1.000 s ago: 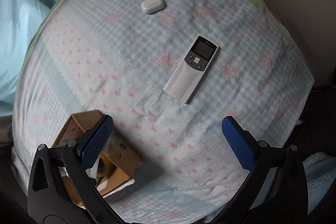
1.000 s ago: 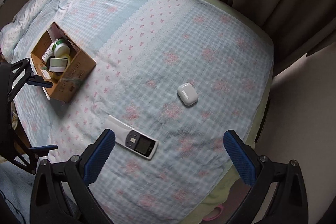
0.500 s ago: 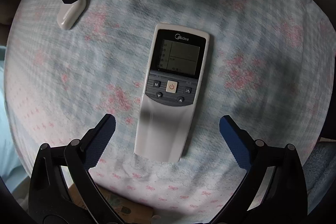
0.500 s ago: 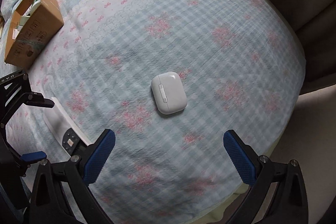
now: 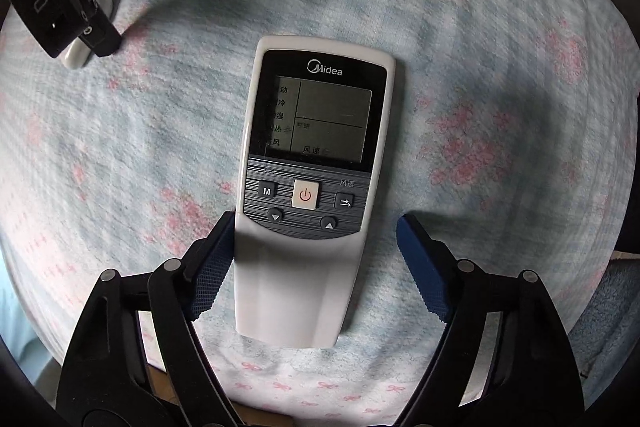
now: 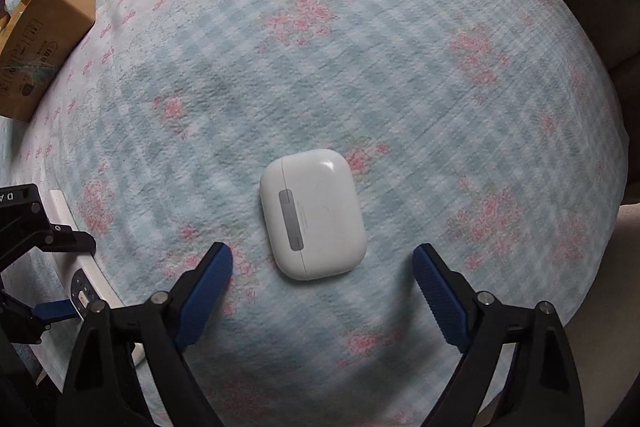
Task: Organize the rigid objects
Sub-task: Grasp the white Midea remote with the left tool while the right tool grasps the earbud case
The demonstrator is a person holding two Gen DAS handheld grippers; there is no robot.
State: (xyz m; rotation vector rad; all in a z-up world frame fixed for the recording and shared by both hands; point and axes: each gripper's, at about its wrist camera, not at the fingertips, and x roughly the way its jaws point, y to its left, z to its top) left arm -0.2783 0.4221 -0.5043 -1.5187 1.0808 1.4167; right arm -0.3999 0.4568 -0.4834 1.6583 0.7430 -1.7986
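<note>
Both grippers hang spread wide over a flowered bedspread (image 6: 400,47). The left gripper (image 5: 316,259) straddles a white remote control (image 5: 312,187) lying flat, one pad at its edge, the other clear. The right gripper (image 6: 322,281) sits just short of a white earbud case (image 6: 312,213). A cardboard box (image 6: 48,39) waits well apart. Centring each pair before squeezing looks wise.

The left tool (image 5: 316,259) straddles a white plastic remote control (image 5: 310,187) lying on a blue-checked, pink-flowered bedspread (image 5: 500,67); its left pad (image 5: 214,267) touches the remote, the right stands apart.
</note>
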